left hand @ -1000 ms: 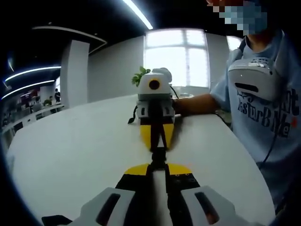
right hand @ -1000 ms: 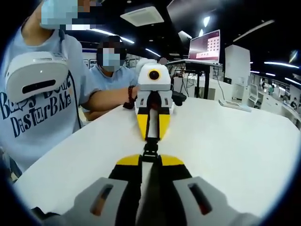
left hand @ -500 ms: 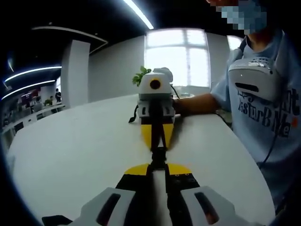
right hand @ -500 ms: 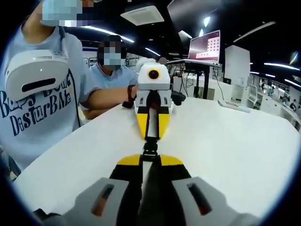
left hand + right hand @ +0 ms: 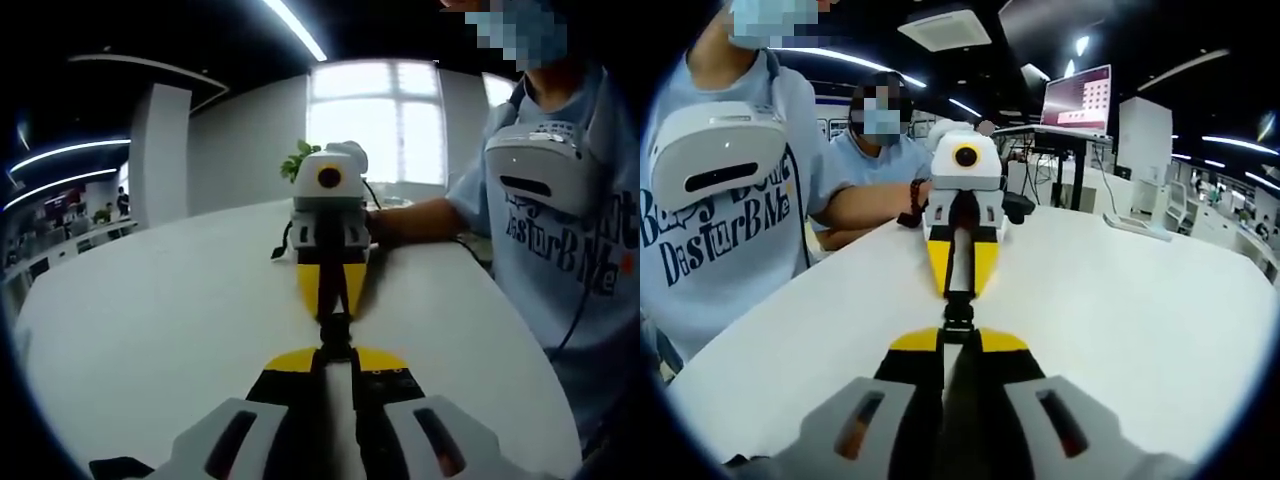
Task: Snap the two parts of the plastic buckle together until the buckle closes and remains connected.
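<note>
A small black plastic buckle (image 5: 335,329) hangs above the white table (image 5: 150,330), stretched between two grippers that face each other tip to tip. My left gripper (image 5: 335,347) is shut on the near end of it. The right gripper (image 5: 333,305), with yellow jaws and a white body, grips the far end. From the right gripper view, the buckle (image 5: 958,312) juts from my right gripper (image 5: 958,335), which is shut on it, and the left gripper (image 5: 959,285) holds the other end. Whether the two halves are latched is hidden between the jaws.
A person in a light blue shirt (image 5: 560,230) stands at the table's edge, a white headset (image 5: 715,150) hanging at the chest. A second person (image 5: 875,150) sits behind. A monitor on a stand (image 5: 1075,100) is at the back, and a small plant (image 5: 298,160) by the window.
The two grippers have drawn slightly closer, so the stretch of buckle showing between their tips is a little shorter. Both stay shut.
</note>
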A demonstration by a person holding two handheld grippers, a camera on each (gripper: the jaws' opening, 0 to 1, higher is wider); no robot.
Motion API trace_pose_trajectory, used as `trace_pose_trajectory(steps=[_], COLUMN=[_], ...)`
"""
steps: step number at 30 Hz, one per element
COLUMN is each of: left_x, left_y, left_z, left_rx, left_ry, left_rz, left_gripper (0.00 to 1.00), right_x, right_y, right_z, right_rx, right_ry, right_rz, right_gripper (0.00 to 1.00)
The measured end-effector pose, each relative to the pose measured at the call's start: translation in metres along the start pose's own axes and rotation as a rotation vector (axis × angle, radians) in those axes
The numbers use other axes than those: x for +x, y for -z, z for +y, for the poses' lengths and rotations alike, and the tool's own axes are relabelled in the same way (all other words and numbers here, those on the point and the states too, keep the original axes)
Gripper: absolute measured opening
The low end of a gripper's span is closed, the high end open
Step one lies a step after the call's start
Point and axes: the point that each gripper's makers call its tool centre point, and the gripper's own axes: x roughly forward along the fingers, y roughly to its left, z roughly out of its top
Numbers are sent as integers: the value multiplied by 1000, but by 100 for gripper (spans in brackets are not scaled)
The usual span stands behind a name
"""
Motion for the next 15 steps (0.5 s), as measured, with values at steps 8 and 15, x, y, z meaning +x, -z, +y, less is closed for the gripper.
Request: trace_pose_trajectory(steps=[8,15], left_x=[0,0], left_y=[1,2], left_z=[-1,-2], left_rx=[3,8], left_ry=[9,15], left_rz=[4,9], left_gripper=[10,10], right_x=[1,2], right_y=[0,0], right_z=[1,2], right_rx=[-3,-10], right_ry=[-7,-9], right_rz=[-1,0], right_gripper=[11,10])
